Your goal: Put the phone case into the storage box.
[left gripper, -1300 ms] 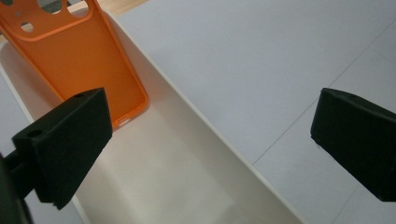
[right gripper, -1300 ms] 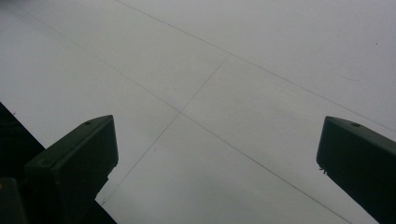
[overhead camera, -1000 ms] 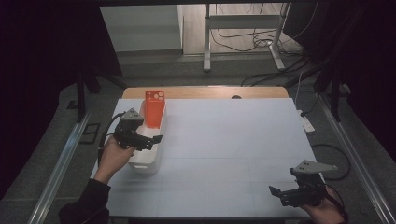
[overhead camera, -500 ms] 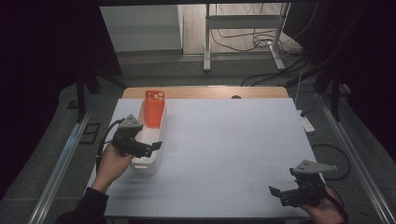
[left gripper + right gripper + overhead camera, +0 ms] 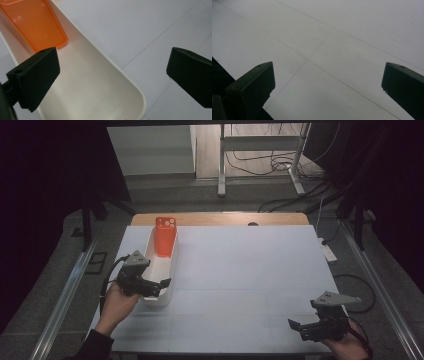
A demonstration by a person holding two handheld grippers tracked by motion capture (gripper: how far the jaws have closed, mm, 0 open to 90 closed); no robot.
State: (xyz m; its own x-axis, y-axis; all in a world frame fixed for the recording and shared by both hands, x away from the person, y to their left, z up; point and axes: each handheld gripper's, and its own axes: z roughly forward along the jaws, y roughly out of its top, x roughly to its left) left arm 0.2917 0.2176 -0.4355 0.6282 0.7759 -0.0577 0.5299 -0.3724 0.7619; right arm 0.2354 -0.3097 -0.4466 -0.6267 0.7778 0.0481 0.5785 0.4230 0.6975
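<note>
A long white tray (image 5: 167,270) lies on the left part of the table. An orange phone case (image 5: 165,237) leans upright in its far end. My left gripper (image 5: 157,287) hovers over the tray's near end, open and holding nothing. In the left gripper view its jaws (image 5: 115,72) stand wide apart on either side of the tray's right rim (image 5: 130,80), with the orange case (image 5: 35,25) farther ahead. My right gripper (image 5: 299,329) rests near the table's front right corner, open; in the right gripper view its jaws (image 5: 328,85) frame bare white tabletop.
The white table surface (image 5: 250,270) stretches between the two grippers, with a wooden strip (image 5: 220,218) along its far edge. Metal rails run down both sides of the table, and a white power strip (image 5: 327,251) lies off the right edge.
My left gripper has drawn back along the tray toward the person, away from the orange case. The right gripper has stayed put.
</note>
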